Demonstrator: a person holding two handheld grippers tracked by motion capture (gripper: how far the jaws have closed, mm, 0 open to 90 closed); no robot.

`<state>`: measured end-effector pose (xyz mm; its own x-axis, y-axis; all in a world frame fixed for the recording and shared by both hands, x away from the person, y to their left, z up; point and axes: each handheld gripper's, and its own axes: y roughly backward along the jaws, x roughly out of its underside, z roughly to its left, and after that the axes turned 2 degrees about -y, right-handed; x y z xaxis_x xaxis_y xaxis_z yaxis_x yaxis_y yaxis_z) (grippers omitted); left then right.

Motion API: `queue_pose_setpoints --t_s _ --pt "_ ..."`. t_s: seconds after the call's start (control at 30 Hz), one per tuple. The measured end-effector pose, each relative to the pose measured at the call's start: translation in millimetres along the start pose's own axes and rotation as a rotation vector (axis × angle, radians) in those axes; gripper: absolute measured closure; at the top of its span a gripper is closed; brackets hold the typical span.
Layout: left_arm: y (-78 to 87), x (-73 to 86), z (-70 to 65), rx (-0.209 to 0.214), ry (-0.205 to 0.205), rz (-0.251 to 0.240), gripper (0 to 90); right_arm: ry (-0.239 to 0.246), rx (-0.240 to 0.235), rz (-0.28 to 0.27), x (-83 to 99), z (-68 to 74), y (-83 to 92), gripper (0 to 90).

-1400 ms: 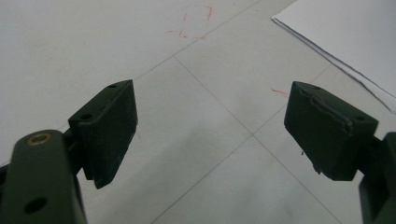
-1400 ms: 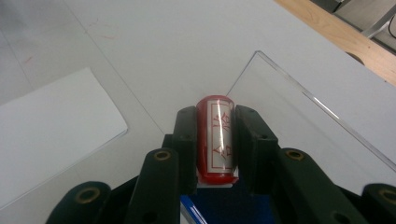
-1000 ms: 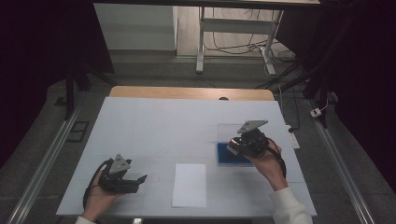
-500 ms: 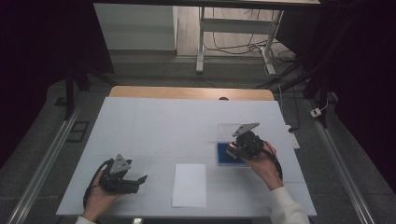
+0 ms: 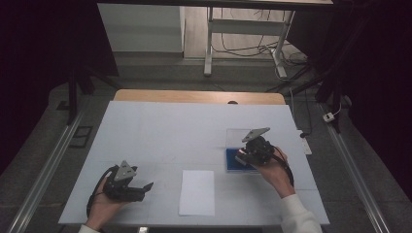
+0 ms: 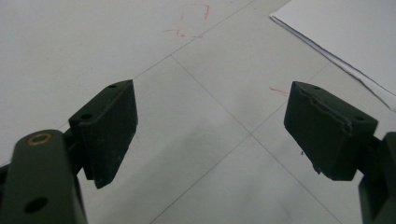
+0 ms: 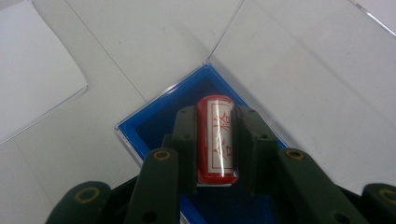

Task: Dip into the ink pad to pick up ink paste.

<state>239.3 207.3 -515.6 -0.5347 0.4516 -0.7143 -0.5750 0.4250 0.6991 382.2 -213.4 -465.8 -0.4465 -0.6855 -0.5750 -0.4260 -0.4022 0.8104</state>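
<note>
R tongs (image 7: pixel 215 140) clamped the red stamp (image 7: pixel 215 135), blue ink pad (image 7: pixel 154 123) right beneath. L tongs (image 6: pixel 210 126) gaped wide, idle. Inking underway; paper sheet (image 5: pixel 197 192) unstamped, prob next.

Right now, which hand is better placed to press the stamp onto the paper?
Right. The right gripper already clamps the red stamp over the blue ink pad, beside the white sheet. The left gripper is open, holding nothing, on the sheet's other side.
</note>
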Motion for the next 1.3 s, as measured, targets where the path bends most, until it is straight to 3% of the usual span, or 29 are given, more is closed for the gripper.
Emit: queue_pose_setpoints --t_s 0.5,0.8,0.97,1.3 --pt "0.4 0.0 -1.2 -0.001 -0.001 0.001 17.8 0.014 0.023 0.021 -1.8 3.9 -1.9 70.0" --pt "0.7 -1.0 -2.8 0.002 -0.002 0.000 17.9 0.001 0.010 0.023 1.1 1.5 -5.8 70.1" --pt "1.2 -1.1 -3.6 0.001 -0.003 -0.002 17.9 0.018 0.035 0.038 -0.1 6.0 -6.9 70.3" --pt "0.7 -1.6 -4.1 -0.002 -0.006 0.003 18.0 0.006 0.018 0.021 2.7 3.6 -7.6 70.4"
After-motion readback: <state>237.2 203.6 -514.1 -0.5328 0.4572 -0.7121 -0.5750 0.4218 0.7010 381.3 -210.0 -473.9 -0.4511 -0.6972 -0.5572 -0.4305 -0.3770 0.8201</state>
